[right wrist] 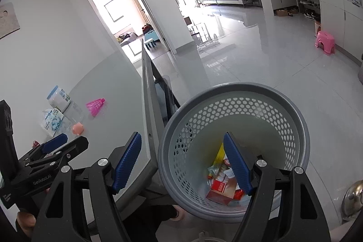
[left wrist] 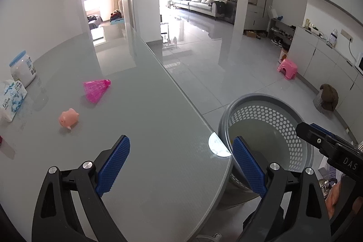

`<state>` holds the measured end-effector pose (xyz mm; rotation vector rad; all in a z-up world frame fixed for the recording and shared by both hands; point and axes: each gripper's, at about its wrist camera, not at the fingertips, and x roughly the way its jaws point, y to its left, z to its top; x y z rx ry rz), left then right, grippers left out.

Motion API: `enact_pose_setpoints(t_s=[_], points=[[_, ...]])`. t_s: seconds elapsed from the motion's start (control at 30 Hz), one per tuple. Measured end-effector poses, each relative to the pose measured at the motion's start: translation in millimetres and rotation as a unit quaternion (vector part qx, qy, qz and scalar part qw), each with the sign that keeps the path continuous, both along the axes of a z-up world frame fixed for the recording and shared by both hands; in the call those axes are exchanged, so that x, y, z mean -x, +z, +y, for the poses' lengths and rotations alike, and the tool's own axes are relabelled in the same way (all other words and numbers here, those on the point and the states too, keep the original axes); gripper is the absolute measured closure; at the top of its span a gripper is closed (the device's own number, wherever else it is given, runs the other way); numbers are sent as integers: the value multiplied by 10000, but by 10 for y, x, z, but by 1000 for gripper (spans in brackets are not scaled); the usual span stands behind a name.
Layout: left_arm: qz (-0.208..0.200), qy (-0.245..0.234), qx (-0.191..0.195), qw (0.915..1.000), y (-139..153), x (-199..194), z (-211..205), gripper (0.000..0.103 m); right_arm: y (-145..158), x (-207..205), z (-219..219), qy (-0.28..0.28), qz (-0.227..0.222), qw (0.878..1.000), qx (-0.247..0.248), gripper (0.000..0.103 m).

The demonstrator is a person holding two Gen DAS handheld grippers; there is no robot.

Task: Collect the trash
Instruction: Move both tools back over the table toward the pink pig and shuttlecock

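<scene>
A grey perforated basket (right wrist: 249,86) stands on the floor against the rounded end of the grey table (left wrist: 147,106). Inside it lie a red box (right wrist: 221,188), a yellow wrapper (right wrist: 219,152) and other small packets. My right gripper (right wrist: 181,137) hangs open over the basket's near rim, with nothing between its blue pads. My left gripper (left wrist: 181,144) is open above the table's end, empty, and the basket (left wrist: 249,98) is just right of it. On the table farther left lie a pink shuttlecock (left wrist: 96,90) and a pink pig toy (left wrist: 69,118).
A blue-lidded white jar (left wrist: 22,69) and a tissue pack (left wrist: 12,99) stand at the table's left. On the tiled floor are a pink stool (left wrist: 287,68) and a brown-topped bag (left wrist: 327,98) by the cabinets. A metal lid (right wrist: 352,196) shows at the lower right.
</scene>
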<state>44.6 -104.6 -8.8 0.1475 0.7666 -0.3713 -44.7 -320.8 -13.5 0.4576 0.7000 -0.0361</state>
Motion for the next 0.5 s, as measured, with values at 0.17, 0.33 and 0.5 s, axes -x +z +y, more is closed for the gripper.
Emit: enact_pose_setpoints(t_s=[0.17, 0.33, 0.5], points=[[-162, 287, 68, 9994, 168, -16, 338, 13, 157, -113, 194, 61, -232, 9997, -67, 31], [-284, 594, 137, 9977, 269, 48, 691, 11, 256, -235, 501, 412, -413, 9983, -93, 28], [-205, 1101, 50, 9937, 196, 50, 1125, 11, 162, -441, 821, 886, -276, 9956, -156, 28]])
